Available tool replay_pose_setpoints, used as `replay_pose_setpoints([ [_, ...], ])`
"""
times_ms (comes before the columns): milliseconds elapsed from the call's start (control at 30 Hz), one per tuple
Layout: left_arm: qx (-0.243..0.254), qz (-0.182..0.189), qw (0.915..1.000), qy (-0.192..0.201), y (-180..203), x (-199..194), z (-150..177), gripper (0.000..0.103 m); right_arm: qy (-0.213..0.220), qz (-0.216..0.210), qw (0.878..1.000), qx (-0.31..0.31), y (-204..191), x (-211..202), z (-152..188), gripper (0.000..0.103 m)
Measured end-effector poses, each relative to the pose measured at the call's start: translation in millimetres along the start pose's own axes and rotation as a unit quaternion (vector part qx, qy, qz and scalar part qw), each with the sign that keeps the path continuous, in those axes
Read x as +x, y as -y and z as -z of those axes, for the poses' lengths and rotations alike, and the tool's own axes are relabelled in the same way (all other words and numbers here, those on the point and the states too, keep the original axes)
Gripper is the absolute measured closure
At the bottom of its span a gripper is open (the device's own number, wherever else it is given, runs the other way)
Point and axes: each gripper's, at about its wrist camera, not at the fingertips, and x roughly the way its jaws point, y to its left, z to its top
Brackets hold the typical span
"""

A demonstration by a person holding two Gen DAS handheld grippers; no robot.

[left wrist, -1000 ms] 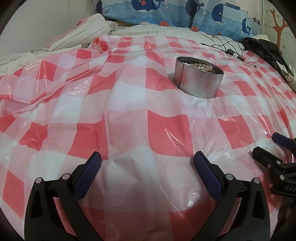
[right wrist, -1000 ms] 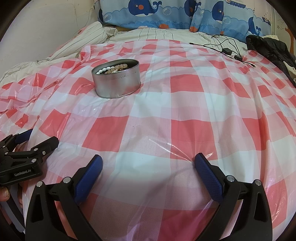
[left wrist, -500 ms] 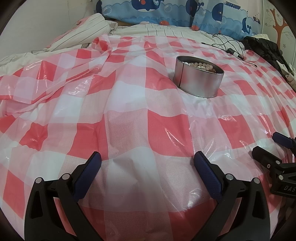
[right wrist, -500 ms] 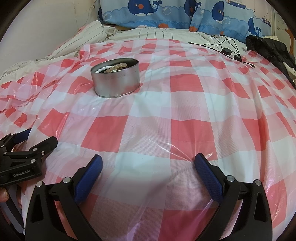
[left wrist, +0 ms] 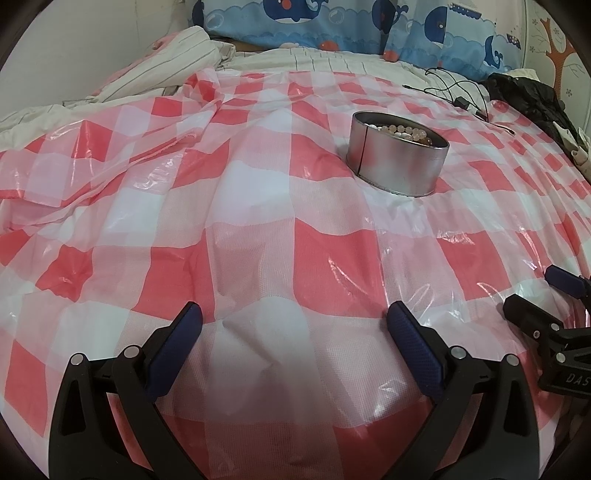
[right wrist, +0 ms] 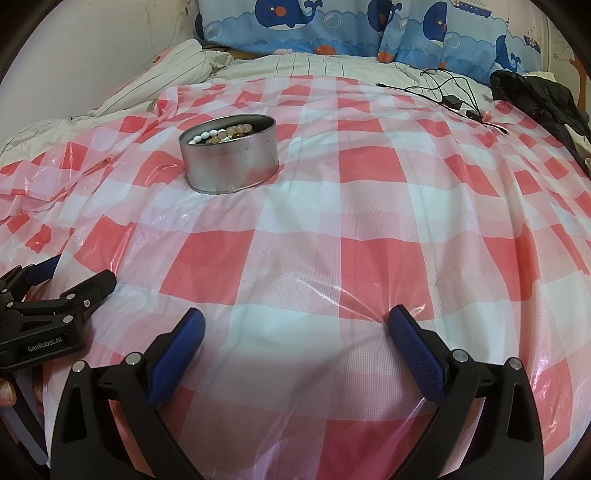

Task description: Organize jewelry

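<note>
Round metal tin (right wrist: 229,159) on the red-and-white checked plastic cloth (right wrist: 332,258) spread over the bed, toward the head end and left of the middle, well short of the whale-print pillows (right wrist: 332,26). Inside, beaded bracelets (right wrist: 221,133), white and pale amber, heaped to just under the rim. No other jewelry in sight on the cloth, so probably either a finished tidy-up or a start not yet made; hard to judge which. Left claw (left wrist: 295,332) wide apart and empty, low over the foot end of the bed. Right claw (right wrist: 295,330) likewise wide and empty, just beside it, both well apart from the tin. For a clean pick: approach from above rather than from the side, since the tin sits on soft bedding and slick plastic and would likely tip or slide under a sideways push. Better to steady the tin wall with one claw, then dip the other straight down and close on a single strand near the top of the heap. Slow lift advisable, against tangled beads dragging a second strand out. Black cable (right wrist: 447,88) and dark jacket (right wrist: 535,99) at the far right corner, clear of the work.
</note>
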Motion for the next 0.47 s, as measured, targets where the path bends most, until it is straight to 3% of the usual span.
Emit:
replay_pose_setpoints([
  [467,0.000,-0.010,1.0000,-0.001,1.6,0.4,-1.4,0.007,0.000,0.000,1.000,-0.001,0.9,-0.3,-0.1,0.007],
])
